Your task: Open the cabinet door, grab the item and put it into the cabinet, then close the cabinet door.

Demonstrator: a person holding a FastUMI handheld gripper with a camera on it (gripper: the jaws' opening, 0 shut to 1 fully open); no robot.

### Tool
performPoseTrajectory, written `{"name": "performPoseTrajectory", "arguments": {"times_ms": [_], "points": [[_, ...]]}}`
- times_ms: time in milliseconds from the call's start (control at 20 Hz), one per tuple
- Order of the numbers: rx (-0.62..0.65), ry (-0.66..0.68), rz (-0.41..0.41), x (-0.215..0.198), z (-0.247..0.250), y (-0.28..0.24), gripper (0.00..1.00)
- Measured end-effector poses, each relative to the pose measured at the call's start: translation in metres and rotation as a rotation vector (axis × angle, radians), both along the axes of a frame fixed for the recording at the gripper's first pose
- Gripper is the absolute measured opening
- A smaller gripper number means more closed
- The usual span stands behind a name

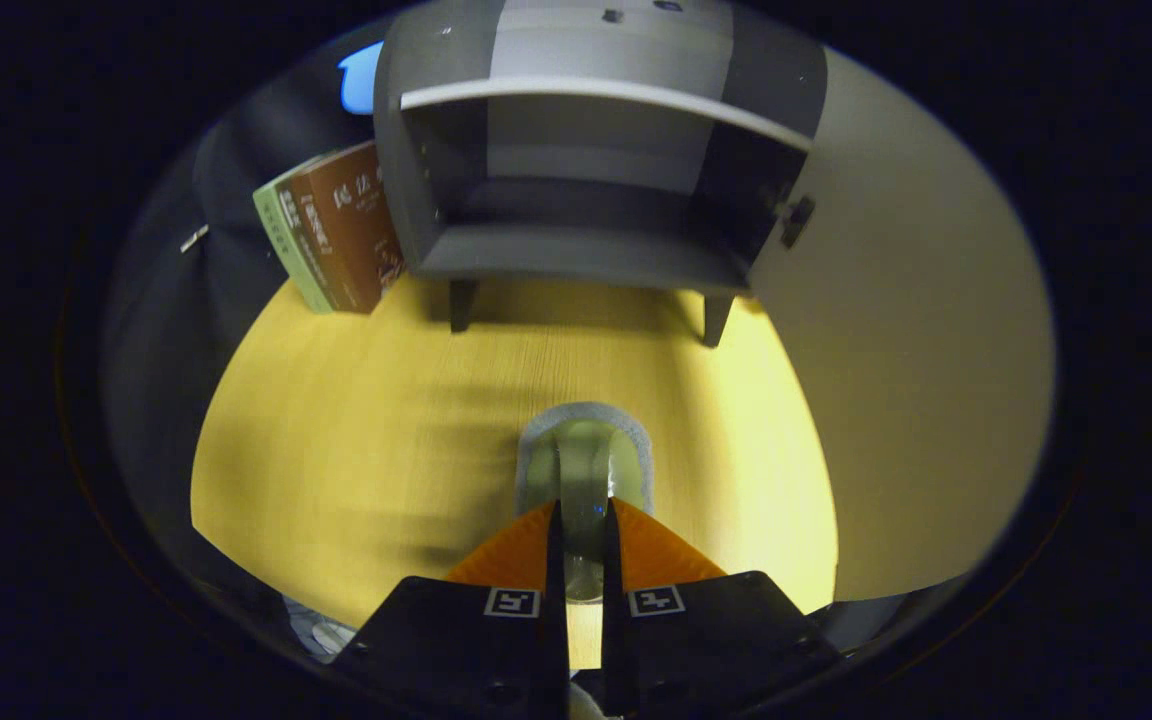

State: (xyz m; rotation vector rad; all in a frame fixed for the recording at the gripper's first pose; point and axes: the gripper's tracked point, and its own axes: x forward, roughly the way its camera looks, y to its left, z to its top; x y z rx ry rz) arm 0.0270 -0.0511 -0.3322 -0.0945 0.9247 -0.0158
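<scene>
A yellow wood-grain table (336,440) is seen carrying everything. At its far side a grey cabinet (576,250) is stood on short dark legs, its door (916,350) swung open to the right. Just left of the cabinet, books (336,240) are leaned against its side, their lower edges resting on the table. Nearer, a pale green cup (586,465) is seen over the tabletop, its handle pinched between the fingers of the gripper (582,530); whether the table is touched by it cannot be told.
</scene>
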Motion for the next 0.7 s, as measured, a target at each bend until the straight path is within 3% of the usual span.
{"name": "performPoseTrajectory", "arguments": {"times_ms": [150,450,700], "points": [[0.012,-0.131,-0.044,0.020,0.066,-0.001,0.17],[0.022,-0.349,-0.043,0.065,0.162,0.004,0.17],[0.055,-0.495,-0.007,0.138,0.225,0.004,0.17]]}}
